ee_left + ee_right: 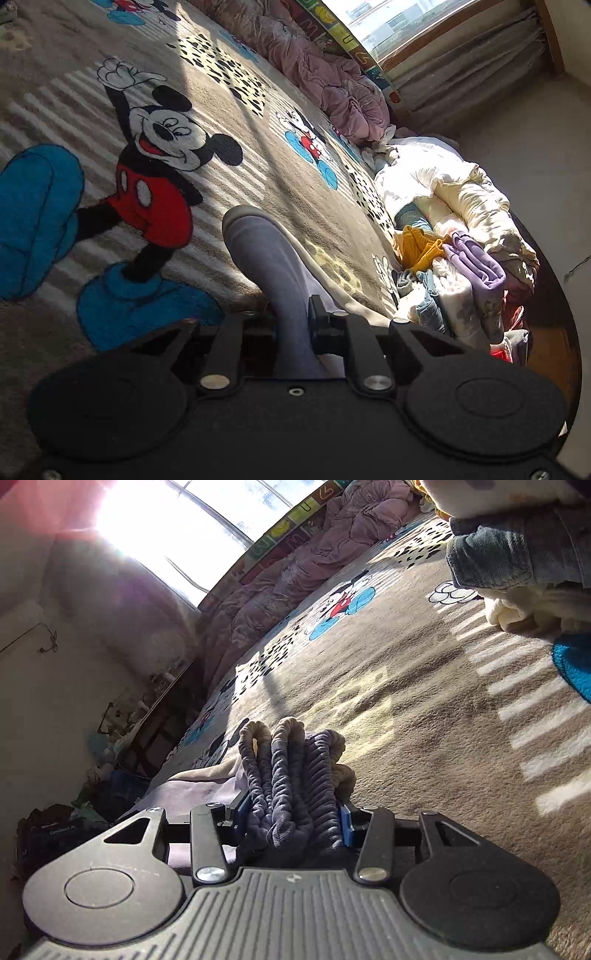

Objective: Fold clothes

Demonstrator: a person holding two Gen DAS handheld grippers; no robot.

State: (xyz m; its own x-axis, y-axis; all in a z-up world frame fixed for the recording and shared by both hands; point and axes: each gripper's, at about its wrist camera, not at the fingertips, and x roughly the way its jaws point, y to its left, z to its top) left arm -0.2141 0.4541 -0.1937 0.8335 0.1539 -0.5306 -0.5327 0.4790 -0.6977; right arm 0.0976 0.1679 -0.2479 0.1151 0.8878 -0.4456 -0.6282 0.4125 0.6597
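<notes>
1. Grey-purple garment (pixel 266 258) is clamped in left gripper (pixel 291 325); its bunched elastic waistband (pixel 291 775) is clamped in right gripper (pixel 291 823). Rest of garment is hidden behind the gripper bodies.
2. Cartoon-mouse blanket (pixel 258 155) lies beneath, with wide open room ahead.
3. Clothes pile (pixel 454 258) sits at blanket's edge; pink quilt (pixel 332 74) lies along the window (pixel 406 18), which is glare-washed in right view.
</notes>
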